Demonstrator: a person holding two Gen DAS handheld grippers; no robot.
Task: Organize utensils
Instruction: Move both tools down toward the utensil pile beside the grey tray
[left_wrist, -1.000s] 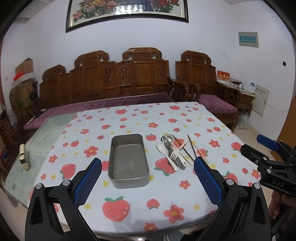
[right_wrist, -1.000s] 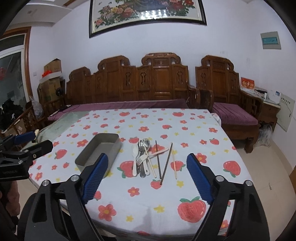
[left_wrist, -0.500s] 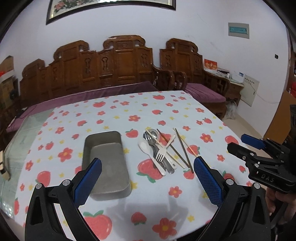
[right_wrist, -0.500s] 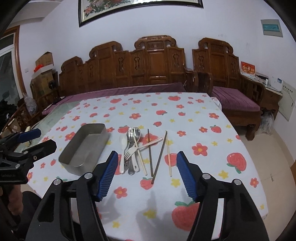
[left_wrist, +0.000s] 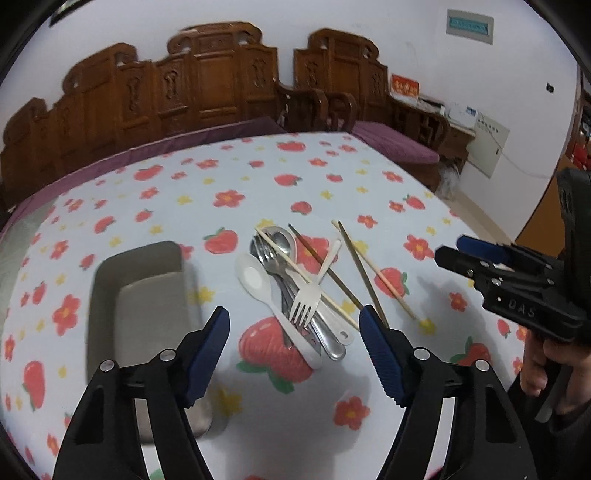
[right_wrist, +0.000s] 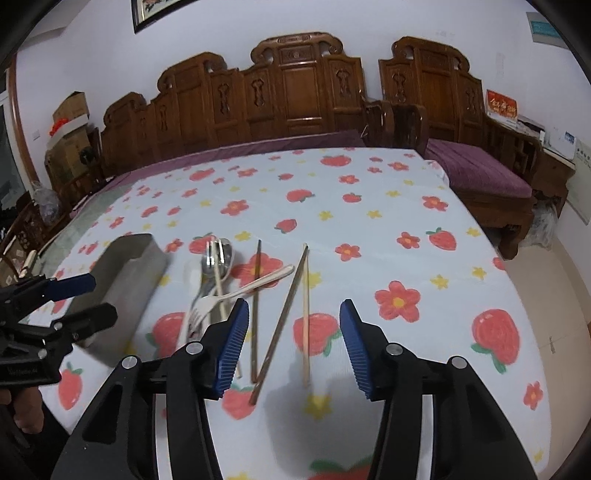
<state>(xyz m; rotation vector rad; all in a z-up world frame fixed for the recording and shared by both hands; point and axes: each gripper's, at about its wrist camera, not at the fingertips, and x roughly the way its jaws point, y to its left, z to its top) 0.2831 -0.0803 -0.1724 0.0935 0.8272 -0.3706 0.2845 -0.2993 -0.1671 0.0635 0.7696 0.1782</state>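
Approach step, nothing held: left gripper (left_wrist: 294, 330) closing, empty, over the fork-and-spoon pile (left_wrist: 295, 284) beside the empty metal tin (left_wrist: 140, 295), right gripper (right_wrist: 290, 332) narrowing above the chopsticks (right_wrist: 291, 295), apparently not touching; next, lower onto one piece.

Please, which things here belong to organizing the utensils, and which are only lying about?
Belong: metal tin, white spoon, white fork, metal cutlery, chopsticks.
Lying about: wooden bench, cardboard boxes, strawberry tablecloth.
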